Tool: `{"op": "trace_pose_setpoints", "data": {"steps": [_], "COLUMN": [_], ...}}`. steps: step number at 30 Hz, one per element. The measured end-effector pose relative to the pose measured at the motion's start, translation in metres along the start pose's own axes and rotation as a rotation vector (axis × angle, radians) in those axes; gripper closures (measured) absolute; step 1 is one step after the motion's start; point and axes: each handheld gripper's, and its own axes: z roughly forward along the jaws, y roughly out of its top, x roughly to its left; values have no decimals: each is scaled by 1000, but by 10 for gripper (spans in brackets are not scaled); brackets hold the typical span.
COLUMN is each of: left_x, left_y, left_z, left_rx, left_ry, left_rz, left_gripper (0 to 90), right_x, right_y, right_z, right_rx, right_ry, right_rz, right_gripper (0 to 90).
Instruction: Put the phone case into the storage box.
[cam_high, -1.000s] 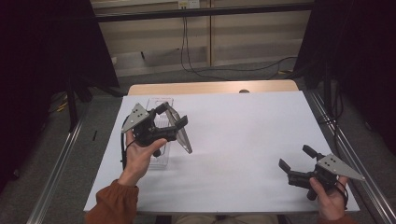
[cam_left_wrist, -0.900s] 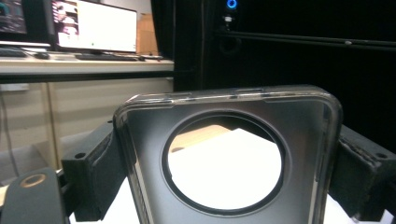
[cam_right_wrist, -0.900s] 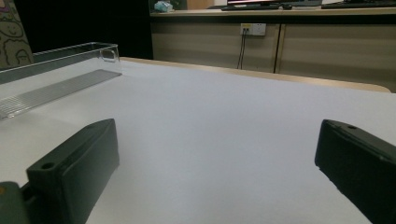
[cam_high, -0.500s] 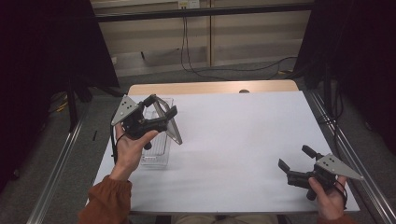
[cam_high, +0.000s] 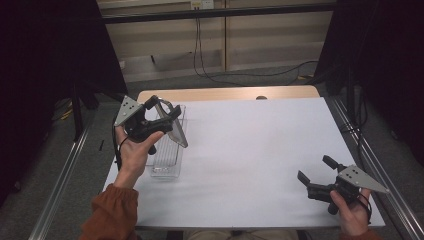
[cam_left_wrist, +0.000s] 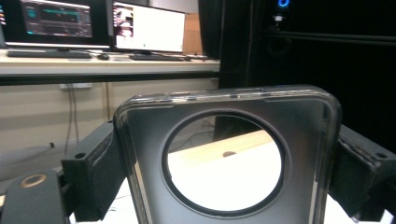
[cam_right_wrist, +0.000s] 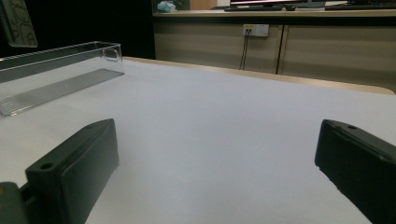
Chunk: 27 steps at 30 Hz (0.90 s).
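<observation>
My left gripper (cam_high: 163, 109) is raised over the far end of a clear plastic tray (cam_high: 165, 172) at the table's left side. It is shut on a dark phone case (cam_high: 178, 134) with a clear rim, which slants down to the right. In the left gripper view the phone case (cam_left_wrist: 303, 135) stands upright between the two pads (cam_left_wrist: 93, 170) of the left gripper (cam_left_wrist: 229, 175), its large round cutout showing the table beyond. My right gripper (cam_high: 315, 169) rests low near the front right corner, open with nothing between its jaws. The right gripper (cam_right_wrist: 217, 163) points across the white sheet toward the tray (cam_right_wrist: 56, 81).
A white sheet (cam_high: 250, 150) covers the table, with a wooden strip (cam_high: 230, 93) along the far edge. Metal rails (cam_high: 60, 185) run along both sides. Cables lie on the floor beyond. Monitors (cam_left_wrist: 147, 27) sit on a bench in the background.
My left gripper has carried the phone case a little to the left and farther away over the tray. The right gripper has not moved.
</observation>
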Motion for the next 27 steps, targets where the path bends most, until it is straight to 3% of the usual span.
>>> {"op": "trace_pose_setpoints", "data": {"steps": [12,27], "left_x": [16,42], "left_y": [6,-3], "left_z": [7,26], "left_rx": [10,42], "left_ry": [95,188], "left_rz": [23,37], "left_gripper": [114,113], "right_x": [0,1], "right_y": [0,-1], "right_z": [0,1], "right_rx": [-10,-5], "right_ry": [5,9], "right_rz": [4,-5], "right_gripper": [0,0]}}
